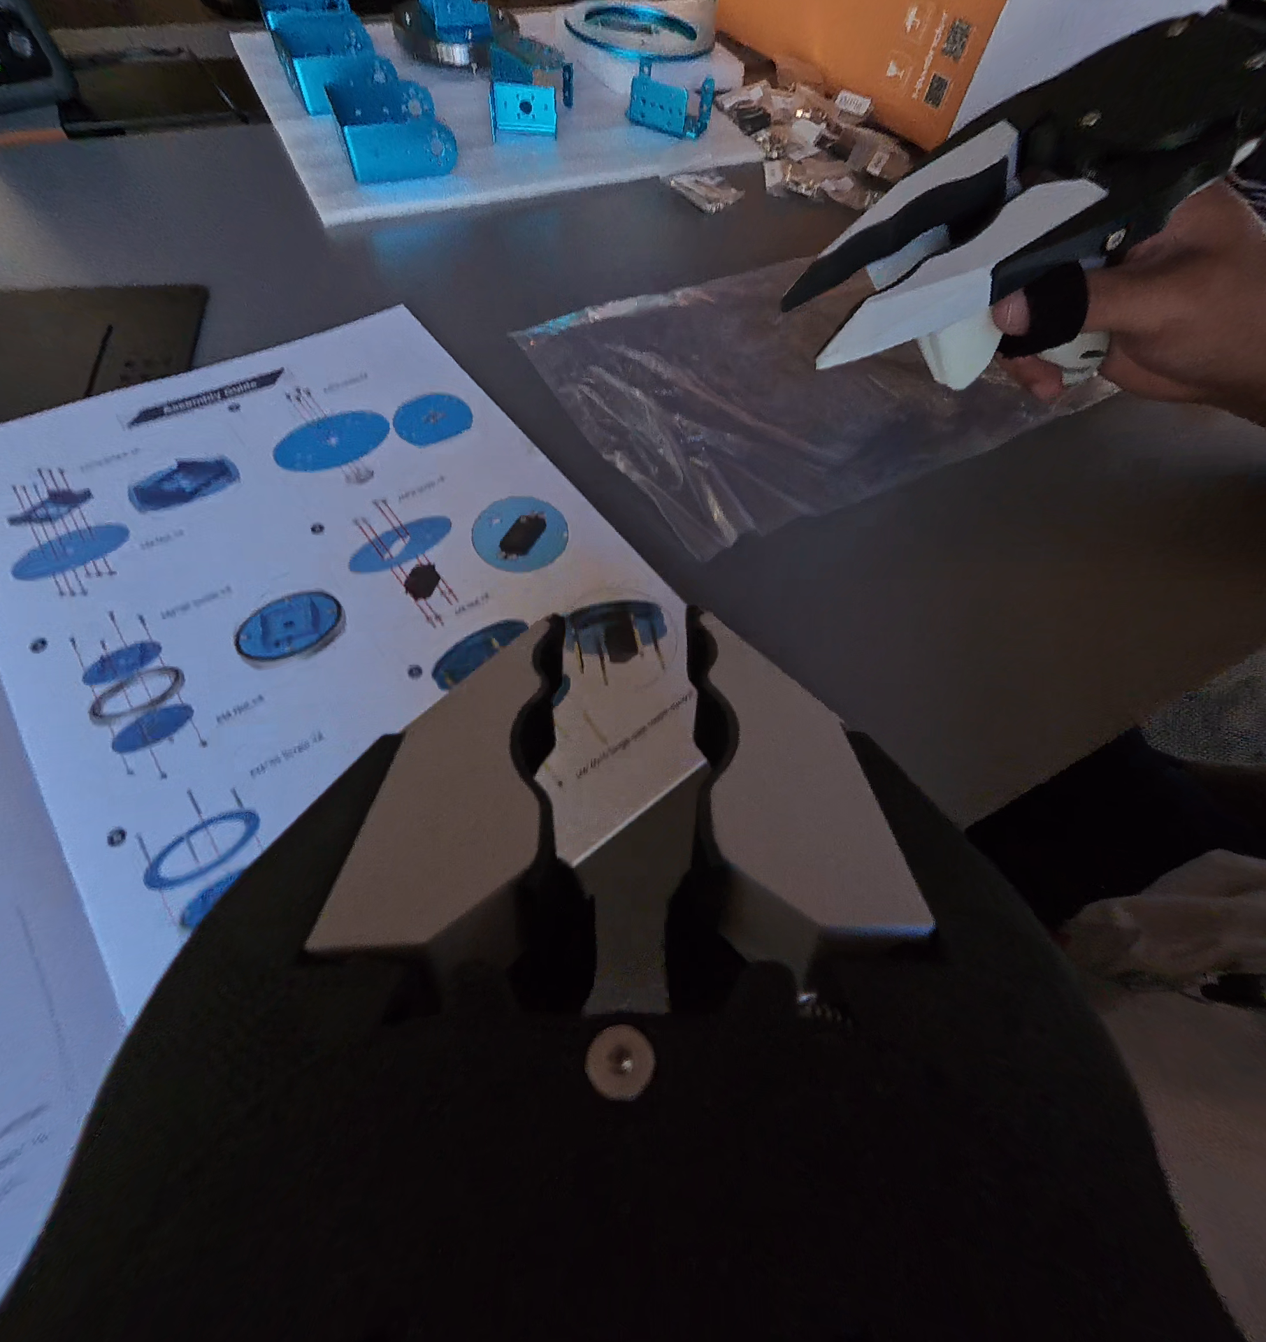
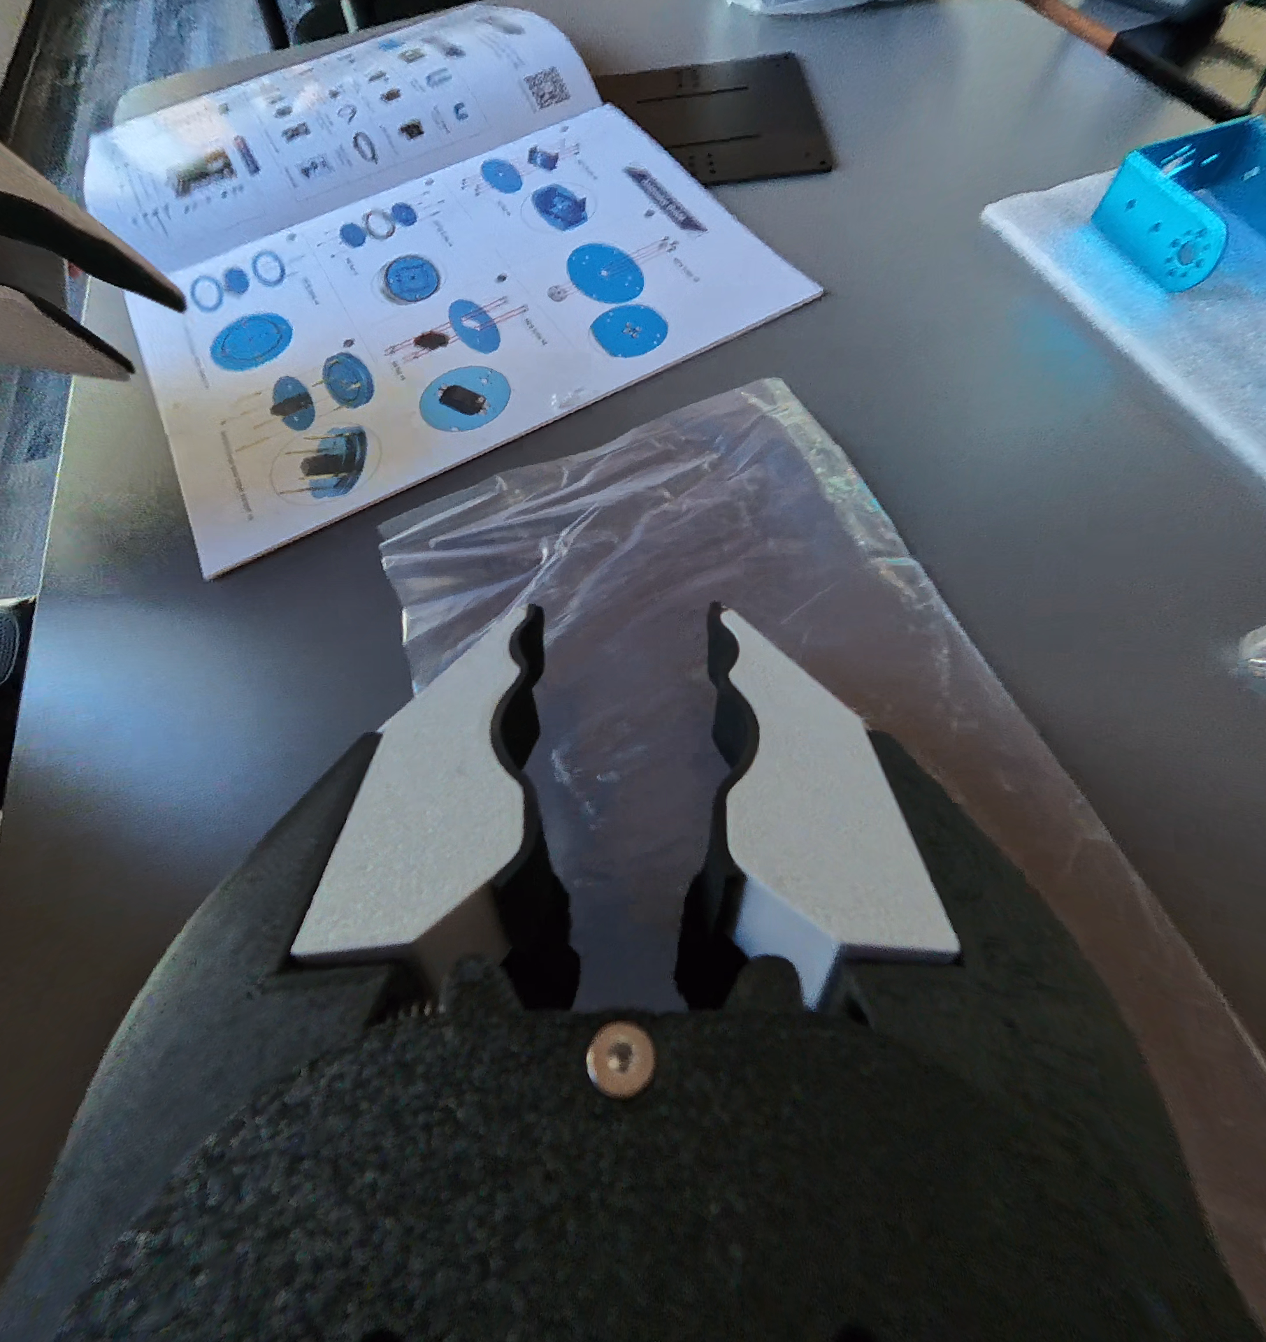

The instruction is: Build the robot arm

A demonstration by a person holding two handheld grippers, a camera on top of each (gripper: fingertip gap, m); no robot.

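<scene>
The left gripper (image 1: 626, 617) is held spread and empty above the near corner of an open white instruction booklet with blue diagrams (image 1: 201, 581). The right gripper (image 2: 626, 610) — also spread, holding nothing — is poised over a crinkled clear plastic bag (image 2: 651, 523) on the grey table (image 2: 978, 407). Blue metal brackets (image 1: 390, 123) are seen far off on a white foam sheet (image 1: 579, 167).

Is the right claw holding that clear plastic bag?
No, the right gripper is open and empty above the clear plastic bag on the table.

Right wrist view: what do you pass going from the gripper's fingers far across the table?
right gripper → clear plastic bag → open instruction booklet → black flat plate
</scene>
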